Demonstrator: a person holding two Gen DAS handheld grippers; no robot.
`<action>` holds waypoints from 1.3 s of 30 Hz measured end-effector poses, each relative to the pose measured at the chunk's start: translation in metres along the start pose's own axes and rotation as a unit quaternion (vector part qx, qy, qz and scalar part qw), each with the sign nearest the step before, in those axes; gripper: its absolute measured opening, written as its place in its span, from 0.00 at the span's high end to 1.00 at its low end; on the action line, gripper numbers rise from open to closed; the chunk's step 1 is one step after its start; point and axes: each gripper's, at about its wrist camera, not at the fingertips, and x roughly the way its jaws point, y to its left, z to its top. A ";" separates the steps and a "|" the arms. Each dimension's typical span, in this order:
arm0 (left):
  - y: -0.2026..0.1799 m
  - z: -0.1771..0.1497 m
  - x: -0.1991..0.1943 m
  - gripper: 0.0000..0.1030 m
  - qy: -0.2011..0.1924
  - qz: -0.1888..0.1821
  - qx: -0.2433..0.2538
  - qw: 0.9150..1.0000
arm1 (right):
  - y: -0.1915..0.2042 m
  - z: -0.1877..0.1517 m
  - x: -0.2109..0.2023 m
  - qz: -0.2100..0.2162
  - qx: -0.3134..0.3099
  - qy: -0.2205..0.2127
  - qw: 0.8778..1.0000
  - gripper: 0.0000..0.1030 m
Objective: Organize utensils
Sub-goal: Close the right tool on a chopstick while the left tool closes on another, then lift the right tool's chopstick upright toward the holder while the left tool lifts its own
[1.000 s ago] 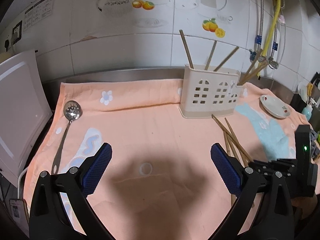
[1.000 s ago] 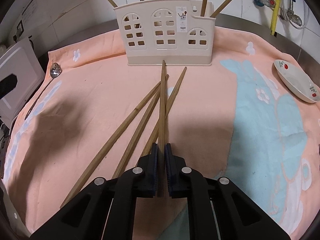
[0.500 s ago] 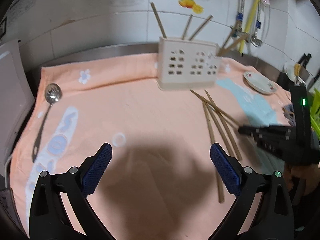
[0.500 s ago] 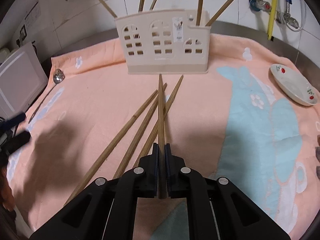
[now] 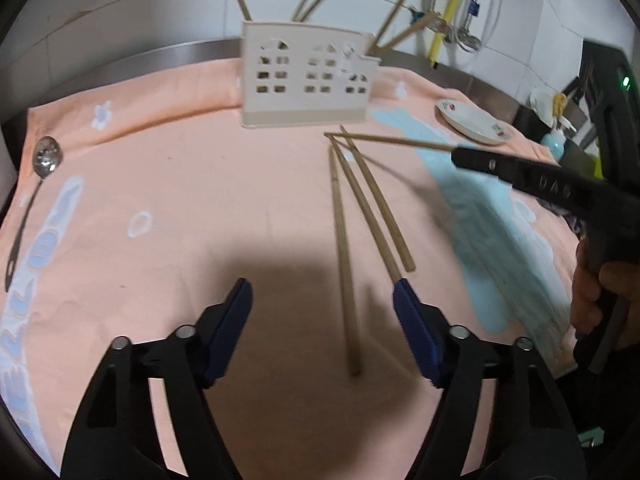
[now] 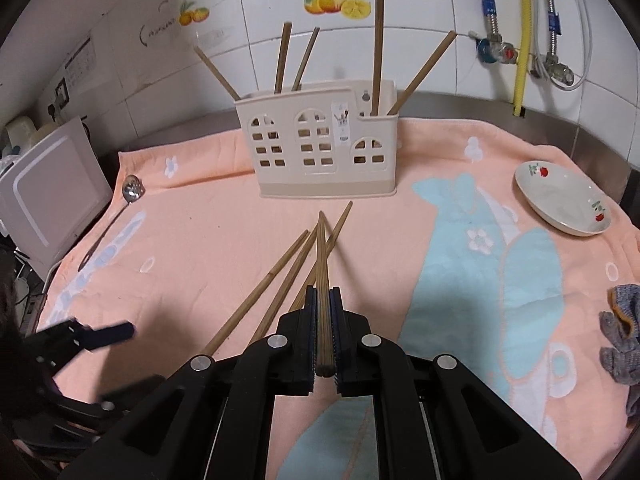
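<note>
A cream slotted utensil holder [image 5: 308, 80] [image 6: 320, 148] stands at the back of the peach towel with several chopsticks upright in it. Three loose chopsticks [image 5: 368, 216] [image 6: 260, 288] lie in front of it. My left gripper [image 5: 322, 304] hovers low over their near ends. Its jaws are closing, with the leftmost chopstick [image 5: 344, 264] lying between them, untouched by the pads. My right gripper [image 6: 323, 294] is shut on one chopstick [image 6: 321, 248], which is raised off the towel and points at the holder. The left wrist view shows that right gripper [image 5: 460, 156] at the right.
A slotted metal spoon [image 5: 44, 156] [image 6: 132, 190] lies at the towel's left edge. A small white plate [image 5: 472, 122] [image 6: 560, 200] sits at the right. A white appliance [image 6: 48, 184] stands beyond the left edge, and a grey glove [image 6: 620, 336] lies at the right.
My left gripper came down and to the right over the loose chopsticks, and its jaws narrowed. My right gripper rose, lifting its chopstick off the towel.
</note>
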 end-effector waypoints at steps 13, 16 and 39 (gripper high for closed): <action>-0.012 -0.002 0.015 0.70 0.018 -0.013 0.001 1.000 | -0.002 -0.004 -0.011 0.009 0.000 -0.013 1.000 0.94; -0.014 -0.001 0.017 0.75 0.018 -0.014 0.006 1.000 | -0.004 -0.004 -0.012 0.010 0.003 -0.013 1.000 0.94; -0.014 -0.003 0.028 0.93 0.029 0.020 0.017 0.999 | -0.003 0.004 -0.029 0.011 -0.004 -0.036 0.999 0.94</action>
